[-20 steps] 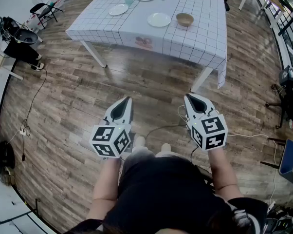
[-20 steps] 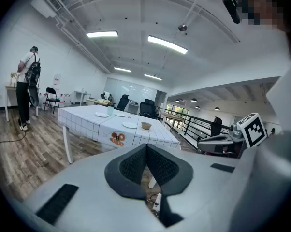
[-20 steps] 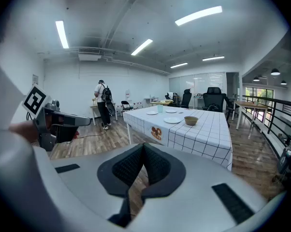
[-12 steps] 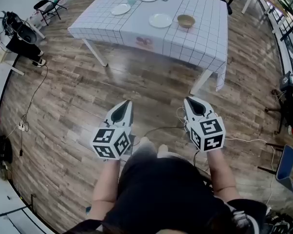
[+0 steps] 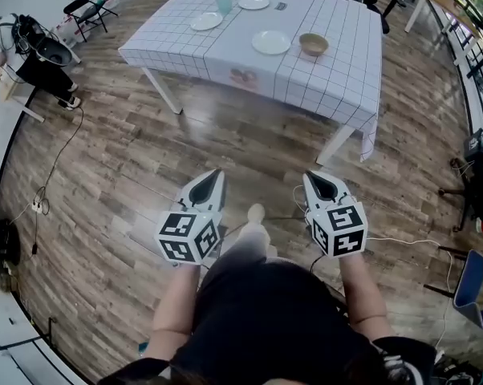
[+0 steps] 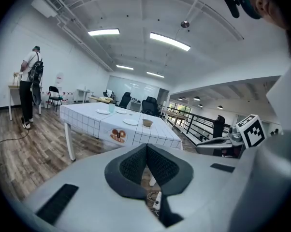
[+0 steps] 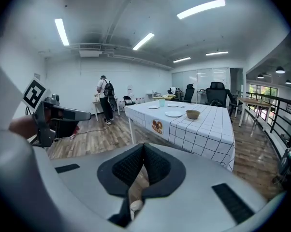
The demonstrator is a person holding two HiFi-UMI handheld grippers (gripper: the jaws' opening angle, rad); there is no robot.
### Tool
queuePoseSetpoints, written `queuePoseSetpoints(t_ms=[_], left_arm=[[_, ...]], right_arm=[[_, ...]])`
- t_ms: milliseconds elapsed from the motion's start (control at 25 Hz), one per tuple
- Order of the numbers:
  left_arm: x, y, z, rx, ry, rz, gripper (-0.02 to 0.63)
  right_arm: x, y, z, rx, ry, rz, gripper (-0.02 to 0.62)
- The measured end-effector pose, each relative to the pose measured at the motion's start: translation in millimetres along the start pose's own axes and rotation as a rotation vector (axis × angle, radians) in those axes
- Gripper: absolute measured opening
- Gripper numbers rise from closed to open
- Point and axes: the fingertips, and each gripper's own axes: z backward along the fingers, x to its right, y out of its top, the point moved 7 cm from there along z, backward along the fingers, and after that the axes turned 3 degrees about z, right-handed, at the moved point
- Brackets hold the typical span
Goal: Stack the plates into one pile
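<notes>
Bowl (image 5: pixel 314 44) sits beside plate (image 5: pixel 271 42) on table (image 5: pixel 338 79).

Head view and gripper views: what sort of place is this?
Probably an open-plan office or lab hall: wood-plank floor, a table under a checked cloth, office chairs at the back and strip lights overhead.

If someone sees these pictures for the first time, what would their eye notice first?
First, the left gripper and right gripper, low in the head view over the wooden floor, both shut and empty. Beyond them stands the table with a white checked cloth, bearing three separate plates, a bowl and a cup.
</notes>
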Motion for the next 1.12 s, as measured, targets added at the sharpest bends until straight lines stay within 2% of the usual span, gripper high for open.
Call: queuePoseSetpoints(t_ms=[280, 440, 640, 1120], left_arm=[[-14.2, 11.2, -31.5, 0.018, 0.002, -0.02, 0.026], [-33.5, 29.1, -58.4, 0.056, -0.005, 0.018, 0.026], [-59.4, 46.6, -101.8, 0.029, -0.008, 0.029, 0.026], [-125.5, 91.7, -186.8, -0.019, -0.004, -0.022, 0.026]], right_arm=[[11.5, 2.8, -26.9, -0.03, -0.012, 0.018, 0.015], [22.0, 21.4, -55.5, -0.031, -0.003, 0.033, 0.015], [39.9, 46.6, -100.8, -0.026, 0.023, 0.037, 0.015], [79.7, 102.2, -207.9, -0.037, 0.014, 0.042, 0.027]])
